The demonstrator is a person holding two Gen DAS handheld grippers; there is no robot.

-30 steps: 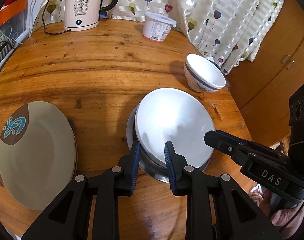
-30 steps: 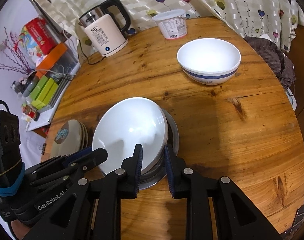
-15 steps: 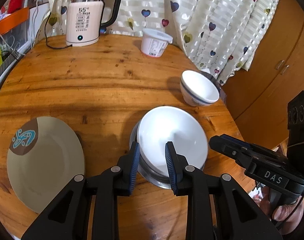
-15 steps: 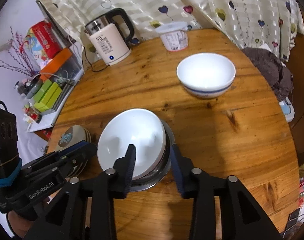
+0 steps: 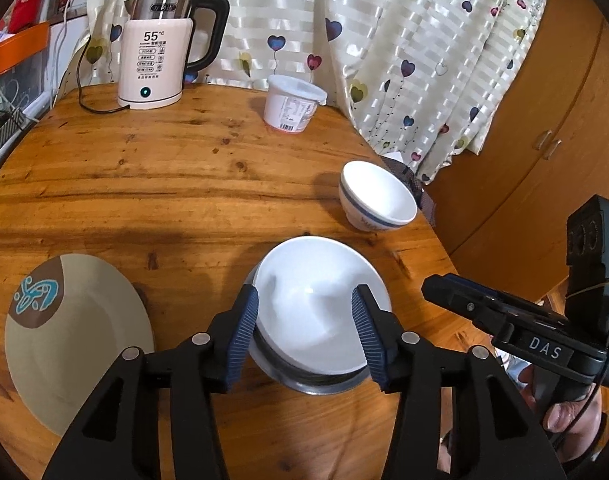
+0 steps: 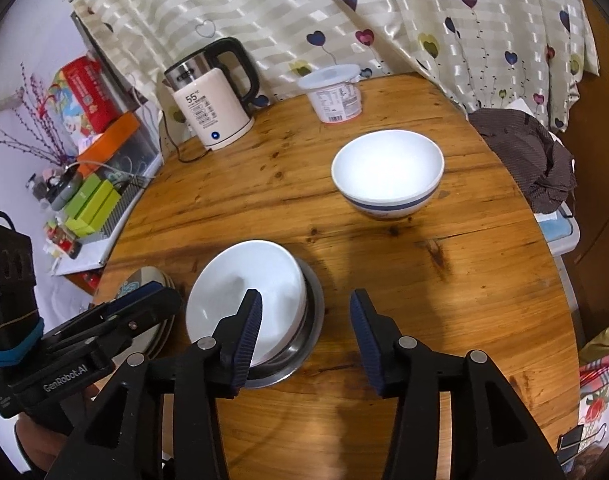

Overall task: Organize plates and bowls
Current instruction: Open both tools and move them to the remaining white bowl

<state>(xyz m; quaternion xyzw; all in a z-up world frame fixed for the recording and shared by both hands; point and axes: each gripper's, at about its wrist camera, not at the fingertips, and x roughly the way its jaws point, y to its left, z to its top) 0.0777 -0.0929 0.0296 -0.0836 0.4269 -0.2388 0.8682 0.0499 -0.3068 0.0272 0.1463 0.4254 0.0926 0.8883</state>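
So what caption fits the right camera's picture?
Right gripper open above the wooden table, beside a white bowl nested in a steel one.

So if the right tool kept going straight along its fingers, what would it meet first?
Probably bare wooden table, just right of the stacked white bowl. The right tool, jaws just opened, holds nothing; depth is uncertain.
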